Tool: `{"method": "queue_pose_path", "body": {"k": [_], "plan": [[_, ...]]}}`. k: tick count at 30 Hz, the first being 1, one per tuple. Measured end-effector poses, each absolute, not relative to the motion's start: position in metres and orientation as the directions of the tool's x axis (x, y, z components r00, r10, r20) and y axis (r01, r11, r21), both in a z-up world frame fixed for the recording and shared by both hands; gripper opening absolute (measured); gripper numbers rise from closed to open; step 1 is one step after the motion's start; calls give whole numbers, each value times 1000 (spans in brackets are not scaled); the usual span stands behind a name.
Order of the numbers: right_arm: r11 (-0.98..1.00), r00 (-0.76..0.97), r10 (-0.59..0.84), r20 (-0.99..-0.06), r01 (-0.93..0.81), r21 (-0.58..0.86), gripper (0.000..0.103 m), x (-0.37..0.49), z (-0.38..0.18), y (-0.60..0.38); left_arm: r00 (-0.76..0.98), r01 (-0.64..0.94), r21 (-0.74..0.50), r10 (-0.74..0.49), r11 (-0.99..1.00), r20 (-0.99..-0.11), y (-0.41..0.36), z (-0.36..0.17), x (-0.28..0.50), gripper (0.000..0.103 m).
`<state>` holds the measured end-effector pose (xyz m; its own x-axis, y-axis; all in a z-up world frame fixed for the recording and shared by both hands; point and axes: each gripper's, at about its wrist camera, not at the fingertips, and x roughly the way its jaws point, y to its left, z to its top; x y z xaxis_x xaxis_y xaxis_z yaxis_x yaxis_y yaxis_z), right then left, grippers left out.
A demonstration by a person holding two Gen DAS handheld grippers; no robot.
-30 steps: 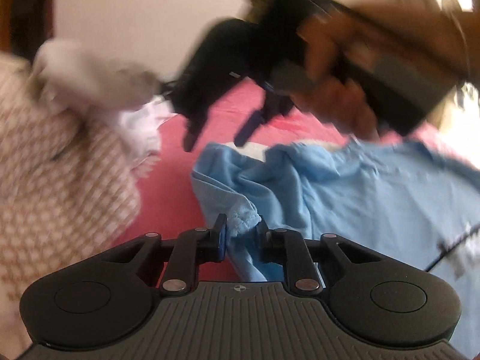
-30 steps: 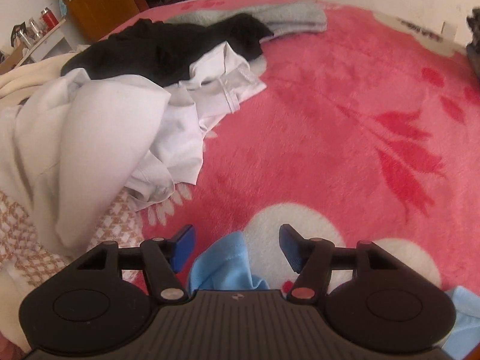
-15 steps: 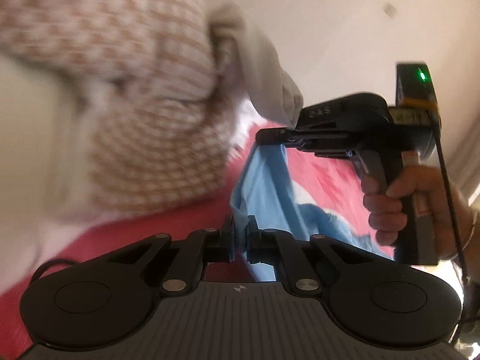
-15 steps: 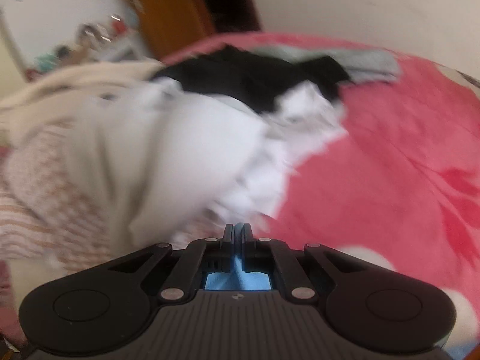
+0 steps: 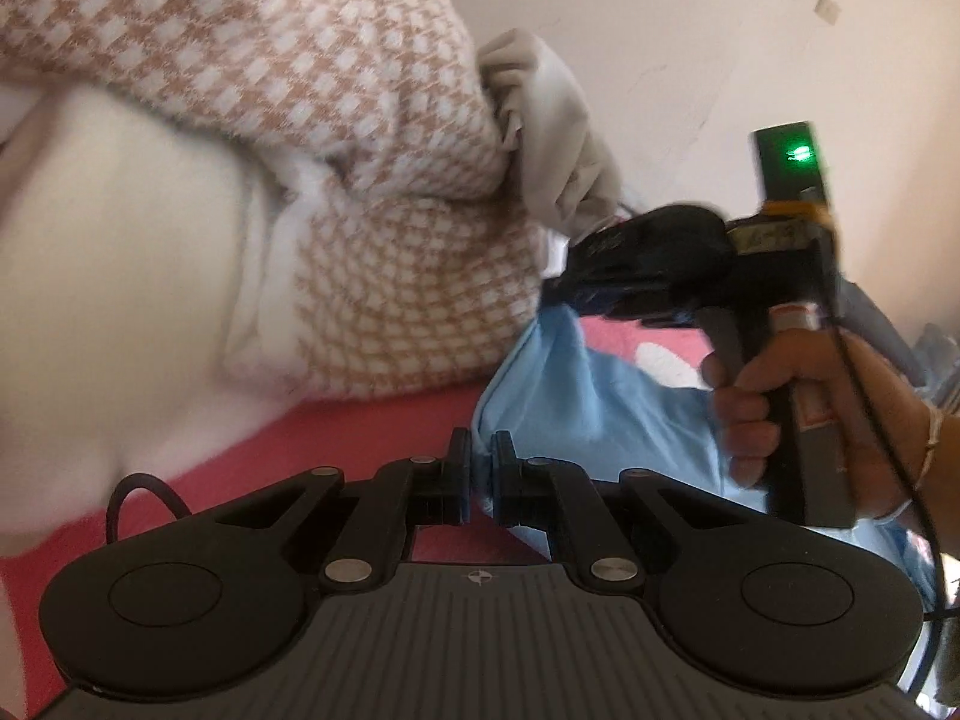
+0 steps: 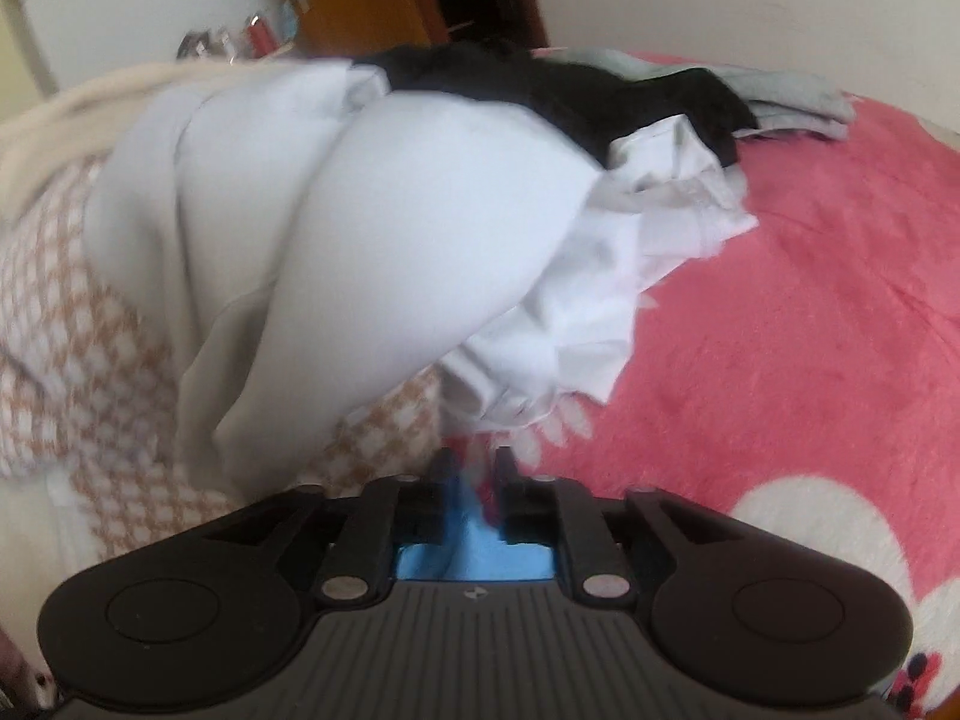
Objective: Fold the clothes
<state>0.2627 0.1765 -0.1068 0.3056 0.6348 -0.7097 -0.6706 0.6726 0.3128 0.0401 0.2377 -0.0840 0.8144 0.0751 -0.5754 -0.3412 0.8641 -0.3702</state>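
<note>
We have the left gripper (image 5: pixel 479 468) pinching the edge of the light blue garment (image 5: pixel 606 396), which hangs above the pink blanket (image 6: pixel 810 360). Our right gripper (image 6: pixel 471 480) has just been opening; blue cloth lies between its jaws, grip unclear. The clothes pile (image 6: pixel 390 228) crowds just beside the garment.

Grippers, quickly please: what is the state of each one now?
Left gripper: shut on the light blue garment.
Right gripper: jaws just reopened slightly, blue cloth between them; grip cannot be told.
</note>
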Motion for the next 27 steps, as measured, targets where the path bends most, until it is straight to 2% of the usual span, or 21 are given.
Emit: {"method": "queue_pose_path", "body": {"k": [2, 4, 9, 14, 18, 21, 23, 27], "plan": [[688, 330, 644, -690, -644, 334, 32, 268, -99, 166, 806, -356, -374, 78, 857, -587, 241, -87, 43, 6], [700, 351, 656, -669, -614, 365, 33, 276, -88, 150, 802, -367, -373, 86, 852, -591, 243, -87, 45, 10], [757, 438, 633, -638, -525, 390, 33, 293, -45, 89, 790, -439, -339, 178, 832, -586, 254, -83, 37, 9], [791, 440, 583, -683, -499, 354, 33, 293, -13, 38, 805, -442, -279, 240, 853, -543, 257, -69, 33, 10], [810, 403, 537, -741, -491, 320, 31, 269, -5, 6, 831, -344, -288, 147, 894, -536, 251, -60, 45, 20], [854, 422, 456, -783, -455, 251, 31, 256, -9, -21, 817, -233, -312, 11, 921, -577, 239, -62, 65, 20], [877, 419, 431, -799, -401, 263, 31, 258, -16, -39, 790, -179, -316, -55, 932, -610, 231, -68, 77, 20], [907, 388, 383, -838, -331, 262, 30, 263, -34, -56, 743, -193, -247, -23, 950, -668, 222, -82, 89, 20]]}}
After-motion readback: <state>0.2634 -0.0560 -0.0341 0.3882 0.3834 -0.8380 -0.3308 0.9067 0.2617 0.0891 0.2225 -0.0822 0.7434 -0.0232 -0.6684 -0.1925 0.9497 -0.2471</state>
